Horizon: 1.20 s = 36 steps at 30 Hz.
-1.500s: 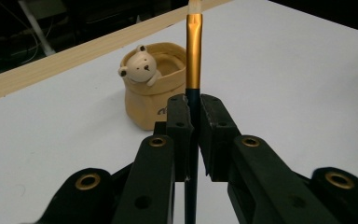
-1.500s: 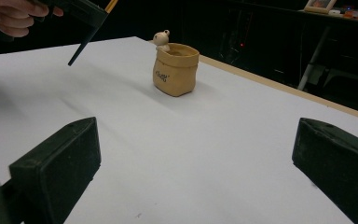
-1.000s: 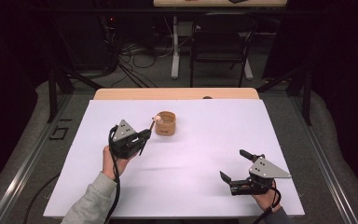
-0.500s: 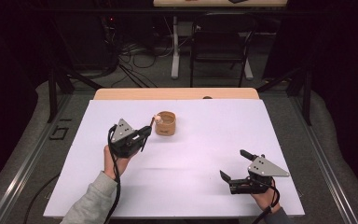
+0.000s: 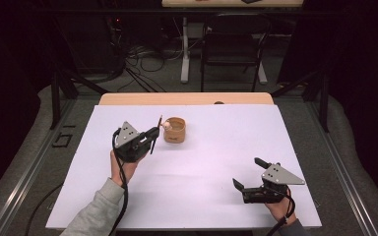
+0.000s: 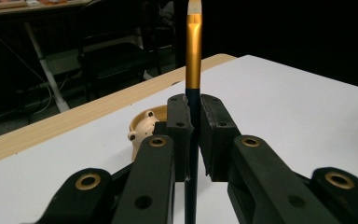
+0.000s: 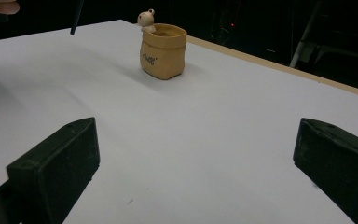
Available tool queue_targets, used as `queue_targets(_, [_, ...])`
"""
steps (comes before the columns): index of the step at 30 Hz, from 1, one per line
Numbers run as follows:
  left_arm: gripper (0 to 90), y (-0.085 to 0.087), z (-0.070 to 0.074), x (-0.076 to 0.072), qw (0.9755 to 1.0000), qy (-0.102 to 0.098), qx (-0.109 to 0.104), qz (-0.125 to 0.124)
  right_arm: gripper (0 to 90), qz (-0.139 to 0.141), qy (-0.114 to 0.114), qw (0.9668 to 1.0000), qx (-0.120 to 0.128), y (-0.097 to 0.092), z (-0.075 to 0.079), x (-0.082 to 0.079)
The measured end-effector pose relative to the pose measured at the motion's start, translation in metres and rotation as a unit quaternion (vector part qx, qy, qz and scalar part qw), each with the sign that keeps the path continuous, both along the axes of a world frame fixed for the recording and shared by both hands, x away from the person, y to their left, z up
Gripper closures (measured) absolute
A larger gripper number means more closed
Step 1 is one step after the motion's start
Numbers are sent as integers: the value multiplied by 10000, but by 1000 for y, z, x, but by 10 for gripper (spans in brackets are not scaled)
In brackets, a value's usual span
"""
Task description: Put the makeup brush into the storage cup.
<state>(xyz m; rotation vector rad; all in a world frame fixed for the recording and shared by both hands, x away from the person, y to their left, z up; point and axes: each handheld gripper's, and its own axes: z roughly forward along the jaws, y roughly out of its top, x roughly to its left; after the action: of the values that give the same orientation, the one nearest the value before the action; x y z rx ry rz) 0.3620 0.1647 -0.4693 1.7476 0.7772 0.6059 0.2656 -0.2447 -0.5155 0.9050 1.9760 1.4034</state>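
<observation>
- The left gripper (image 5: 152, 133) is squeezed tight on a paintbrush (image 6: 193, 70) — the brush stands straight up between its black jaws.
- The brush's tip is just beside the little tan pot (image 5: 175, 130), which sits at 2 o'clock from that gripper.
- The right gripper (image 5: 248, 173) has its jaws wide apart, holding nothing — it rests at 5 o'clock on the white table (image 5: 216, 147), well apart from the pot.

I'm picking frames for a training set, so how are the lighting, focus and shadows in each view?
High view: the white table is evenly lit and the surroundings are dark. Left gripper view: the brush is sharp and glints gold; the near black jaws are slightly soft. Right gripper view: the pot casts a soft shadow; the near jaws are blurred.
</observation>
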Motion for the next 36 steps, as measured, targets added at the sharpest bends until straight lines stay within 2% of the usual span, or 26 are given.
queue_targets(11, [832, -9, -2, 7, 9999, -61, -11, -79, 0, 30, 80, 10000, -11, 0, -1, 3])
queue_targets(21, [832, -5, 2, 13, 9999, -92, -87, -21, 0, 74, 123, 9999, -34, 4, -3, 11])
queue_targets(26, [832, -10, 3, 18, 9999, -51, -97, -120, 0, 94, 120, 9999, -19, 3, -3, 10])
queue_targets(32, [832, -13, 8, 21, 9996, -145, -157, -168, 0, 35, 183, 9998, -83, 2, -2, 7])
queue_targets(34, [832, -13, 9, 24, 9995, -149, -198, -178, 0, 7, 102, 9999, -28, 2, -3, 7])
queue_targets(36, [832, -14, 10, 25, 9995, -161, -200, -175, 0, 9, 136, 9999, -45, 2, -3, 6])
